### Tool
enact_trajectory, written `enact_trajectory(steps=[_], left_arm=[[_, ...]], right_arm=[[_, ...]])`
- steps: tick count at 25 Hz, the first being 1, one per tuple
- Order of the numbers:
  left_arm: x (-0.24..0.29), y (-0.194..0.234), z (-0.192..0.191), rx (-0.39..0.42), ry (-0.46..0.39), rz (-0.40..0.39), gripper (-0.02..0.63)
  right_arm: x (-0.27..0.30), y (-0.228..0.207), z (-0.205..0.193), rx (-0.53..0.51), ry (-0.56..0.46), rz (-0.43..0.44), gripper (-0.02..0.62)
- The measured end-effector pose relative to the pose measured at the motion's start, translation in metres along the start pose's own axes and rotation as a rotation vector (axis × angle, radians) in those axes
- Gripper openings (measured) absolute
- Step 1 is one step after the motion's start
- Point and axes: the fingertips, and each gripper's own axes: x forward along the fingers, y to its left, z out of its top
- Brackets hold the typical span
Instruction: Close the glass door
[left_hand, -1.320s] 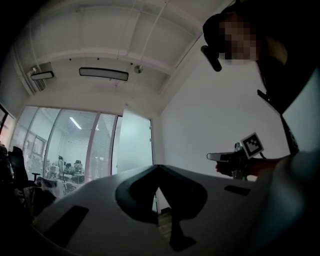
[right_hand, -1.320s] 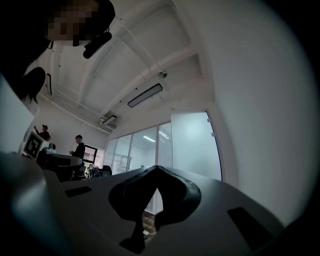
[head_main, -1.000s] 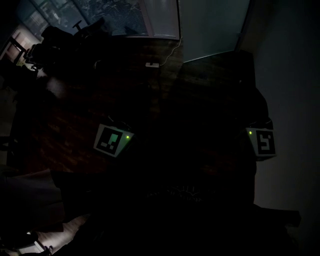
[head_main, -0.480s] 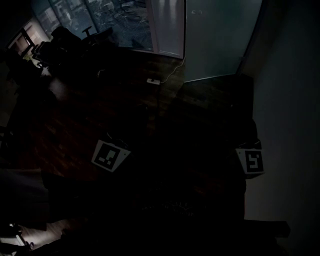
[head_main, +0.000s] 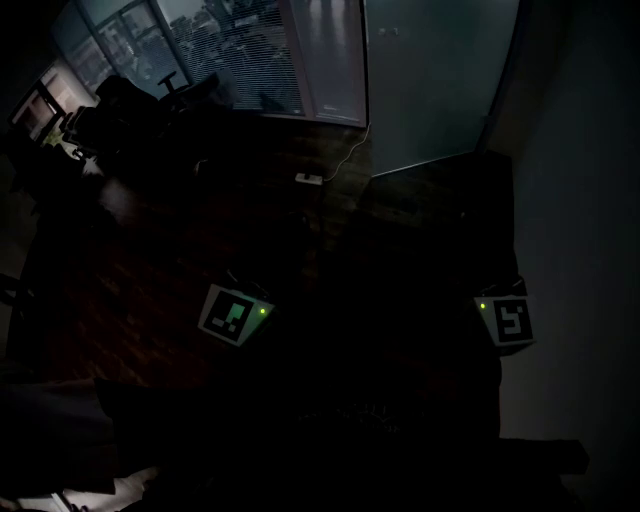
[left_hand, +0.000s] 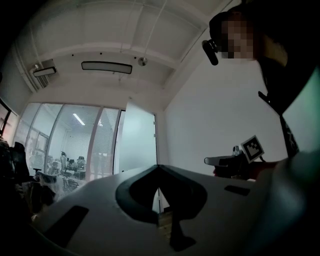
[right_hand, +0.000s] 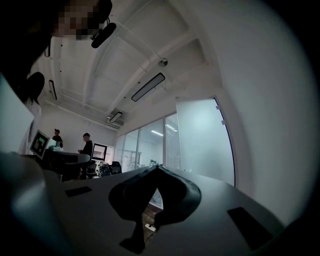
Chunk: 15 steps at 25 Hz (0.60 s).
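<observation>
The frosted glass door (head_main: 435, 80) stands ahead at the top of the dark head view, its bottom edge slanting over the wooden floor (head_main: 150, 260). It also shows as a pale panel (left_hand: 137, 142) in the left gripper view and as a door (right_hand: 205, 142) beside the white wall in the right gripper view. My left gripper (left_hand: 159, 167) is shut with nothing between its jaws; its marker cube (head_main: 235, 315) glows in the head view. My right gripper (right_hand: 156, 169) is also shut and empty; its cube (head_main: 505, 322) sits by the wall. Both are some way short of the door.
A glass partition with blinds (head_main: 230, 50) runs left of the door, with office chairs (head_main: 150, 85) in front. A power strip (head_main: 308, 179) with a cable lies on the floor. A white wall (head_main: 585, 200) bounds the right. Two people (right_hand: 86, 145) stand at a desk.
The door and glass partition fill more of the top of the head view. Both marker cubes sit a little lower in the picture, and the right one has shifted slightly left.
</observation>
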Motion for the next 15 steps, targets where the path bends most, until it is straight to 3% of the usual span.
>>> enact_trajectory(steps=[15], left_arm=[[0.069,0.097,-0.002,-0.004,-0.027,-0.052,0.002]], right_arm=[[0.109,-0.005,-0.006,-0.044,0.001,-0.052,0.002]])
